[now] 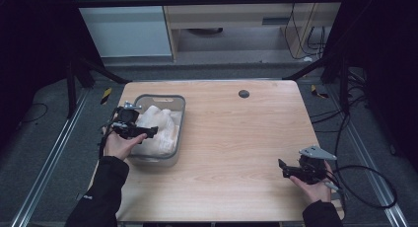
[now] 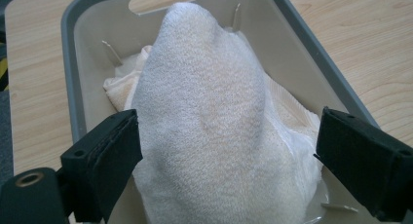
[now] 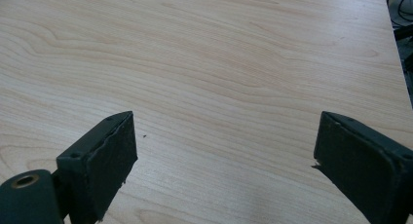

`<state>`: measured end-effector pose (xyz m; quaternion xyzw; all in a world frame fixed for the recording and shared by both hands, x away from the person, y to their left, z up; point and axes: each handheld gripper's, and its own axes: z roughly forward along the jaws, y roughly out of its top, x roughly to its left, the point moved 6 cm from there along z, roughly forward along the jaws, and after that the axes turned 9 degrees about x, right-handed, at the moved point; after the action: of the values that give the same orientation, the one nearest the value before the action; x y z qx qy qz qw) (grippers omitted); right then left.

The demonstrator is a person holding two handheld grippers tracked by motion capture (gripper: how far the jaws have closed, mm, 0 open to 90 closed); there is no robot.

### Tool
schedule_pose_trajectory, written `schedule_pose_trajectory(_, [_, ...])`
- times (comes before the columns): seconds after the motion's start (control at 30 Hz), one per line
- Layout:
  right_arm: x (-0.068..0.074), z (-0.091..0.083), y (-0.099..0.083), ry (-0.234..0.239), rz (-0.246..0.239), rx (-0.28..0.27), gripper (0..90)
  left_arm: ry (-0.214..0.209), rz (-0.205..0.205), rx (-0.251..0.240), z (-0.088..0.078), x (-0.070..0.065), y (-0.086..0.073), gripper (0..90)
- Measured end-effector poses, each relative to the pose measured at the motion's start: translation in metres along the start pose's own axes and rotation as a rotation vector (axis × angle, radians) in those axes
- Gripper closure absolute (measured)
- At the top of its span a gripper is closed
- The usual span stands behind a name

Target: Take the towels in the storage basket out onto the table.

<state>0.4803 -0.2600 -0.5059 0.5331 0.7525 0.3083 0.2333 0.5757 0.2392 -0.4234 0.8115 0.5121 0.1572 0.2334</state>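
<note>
Left gripper point(image 1: 148, 132) at 9 o'clock of table point(image 1: 236, 138), hovering over grey bin point(image 1: 180, 121). Jaws spread wide either side of white towel point(image 2: 204, 121); left pad at towel's edge, right pad clear, no squeeze. Towel heaped inside bin, humped above rim. Right gripper point(image 1: 283, 169) at 4 o'clock, jaws apart over bare wood, nothing between.

White towel point(image 2: 209, 121) bunched, heaped upright in grey bin point(image 2: 68, 87), table's left side.
</note>
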Motion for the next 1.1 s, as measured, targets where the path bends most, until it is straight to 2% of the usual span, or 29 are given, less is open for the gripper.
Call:
schedule_pose_trajectory(0.2, [0.001, 0.002, 0.000, 0.004, -0.001, 0.010, 8.0, 0.008, -0.008, 0.027, 0.010, 0.003, -0.001, 8.0])
schedule_pose_trajectory(0.37, [0.001, 0.002, 0.000, 0.008, -0.002, 0.015, 7.6, 0.008, -0.023, 0.084, 0.027, 0.006, -0.007, 8.5])
schedule_pose_trajectory(0.5, [0.001, 0.003, 0.000, 0.004, -0.018, 0.018, 7.5, 0.009, -0.033, 0.094, 0.031, 0.009, -0.008, 10.5])
schedule_pose_trajectory(0.53, [0.002, 0.004, -0.001, 0.005, -0.014, 0.028, 7.3, 0.004, -0.046, 0.093, 0.032, 0.011, -0.009, 12.2])
schedule_pose_trajectory(0.67, [0.002, 0.004, -0.001, 0.008, -0.017, 0.029, 7.2, 0.005, -0.040, 0.098, 0.032, 0.011, -0.009, 15.3])
schedule_pose_trajectory(0.73, [0.003, 0.004, -0.001, 0.010, -0.018, 0.029, 7.1, 0.010, -0.035, 0.105, 0.033, 0.011, -0.010, 19.6])
schedule_pose_trajectory(0.87, [0.003, 0.004, -0.001, 0.012, -0.019, 0.030, 7.1, -0.013, -0.054, 0.105, 0.037, 0.012, -0.012, 24.0])
schedule_pose_trajectory(0.93, [0.004, 0.004, -0.001, 0.017, -0.016, 0.029, 7.1, -0.034, -0.062, 0.103, 0.038, 0.014, -0.014, 31.7])
schedule_pose_trajectory(1.0, [0.003, 0.004, -0.001, 0.012, -0.020, 0.030, 7.1, -0.036, -0.064, 0.103, 0.037, 0.014, -0.014, 34.8])
schedule_pose_trajectory(1.1, [0.003, 0.005, -0.001, 0.011, -0.027, 0.031, 7.2, -0.032, -0.061, 0.106, 0.037, 0.013, -0.014, 47.2])
